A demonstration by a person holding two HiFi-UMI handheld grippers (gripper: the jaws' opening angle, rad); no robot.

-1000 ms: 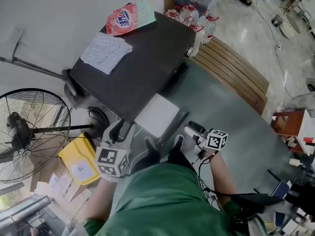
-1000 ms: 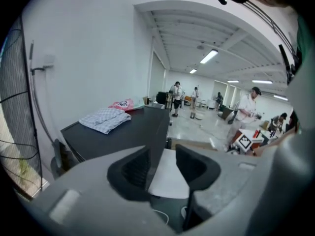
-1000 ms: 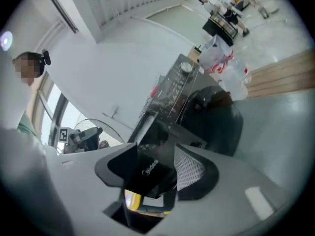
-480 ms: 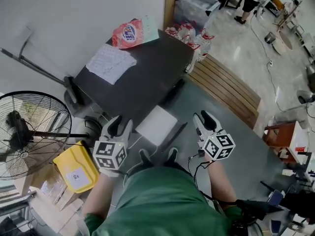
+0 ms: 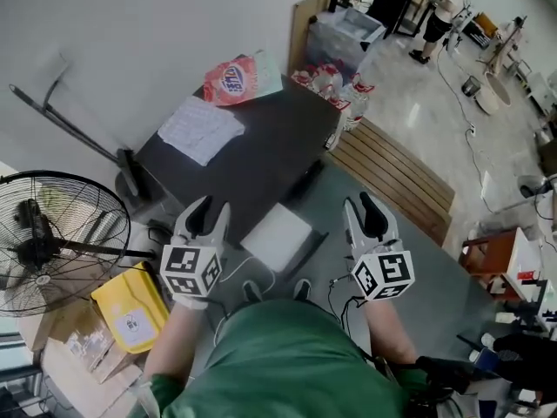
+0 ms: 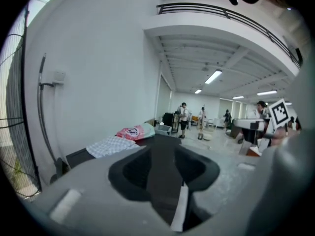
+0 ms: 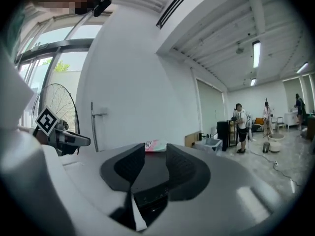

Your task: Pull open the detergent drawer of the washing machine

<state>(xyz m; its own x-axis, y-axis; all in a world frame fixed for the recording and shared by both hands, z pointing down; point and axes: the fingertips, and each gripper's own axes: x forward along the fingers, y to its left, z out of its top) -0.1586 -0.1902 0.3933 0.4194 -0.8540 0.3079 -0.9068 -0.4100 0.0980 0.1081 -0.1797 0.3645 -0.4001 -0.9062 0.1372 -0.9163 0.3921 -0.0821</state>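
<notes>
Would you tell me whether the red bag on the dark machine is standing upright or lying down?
Lying down: the red bag shows its printed face upward on the dark machine top, beside the checked cloth.

**Head view.** I see the washing machine only from above. Its dark top shows and its front face is hidden. I cannot tell whether the white panel at its near edge is the detergent drawer. The floor fan is cut off by the left edge. My green-clad torso hides the floor beneath me. The label on the yellow box is too small to read. The person at the far end is too small for detail.
</notes>
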